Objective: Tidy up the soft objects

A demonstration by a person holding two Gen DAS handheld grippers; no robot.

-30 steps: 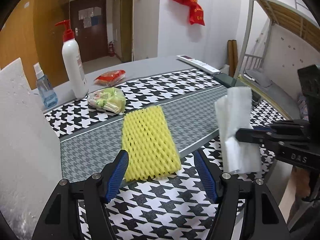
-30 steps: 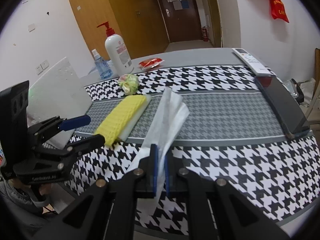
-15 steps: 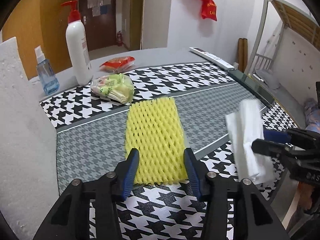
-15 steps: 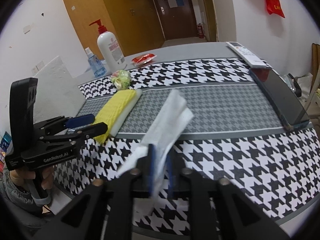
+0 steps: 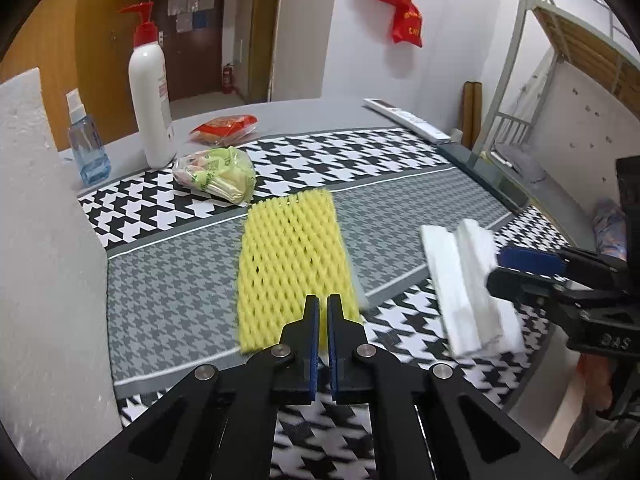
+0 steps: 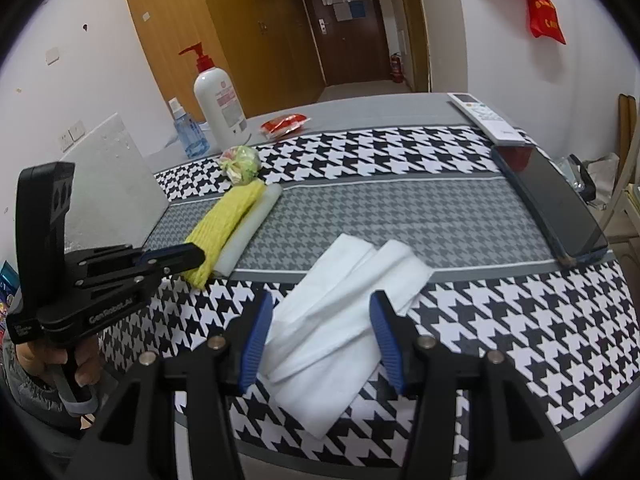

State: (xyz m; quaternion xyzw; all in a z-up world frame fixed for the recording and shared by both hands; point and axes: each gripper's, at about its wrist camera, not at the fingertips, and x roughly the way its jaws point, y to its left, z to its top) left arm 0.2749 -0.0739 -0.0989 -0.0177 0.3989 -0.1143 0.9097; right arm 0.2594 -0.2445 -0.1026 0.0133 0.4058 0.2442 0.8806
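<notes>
Left gripper (image 5: 323, 312) at 6 o'clock, fingers pinched together on the near edge of the yellow foam net (image 5: 291, 256), apparently to lift it; at 3 o'clock, right gripper (image 6: 320, 330), fingers apart, straddles white folded foam sheet (image 6: 340, 320) lying on the desk (image 6: 420, 208)

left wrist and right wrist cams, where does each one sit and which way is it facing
Left wrist: sits on the left gripper, looking along its closed fingers over the yellow foam net toward the far door; the right gripper enters at right.
Right wrist: sits on the right gripper, looking between open fingers at the white tissue on the table; the left gripper and the hand holding it show at left.
Shared: foam net, tissue, pump bottle, spray bottle.
</notes>
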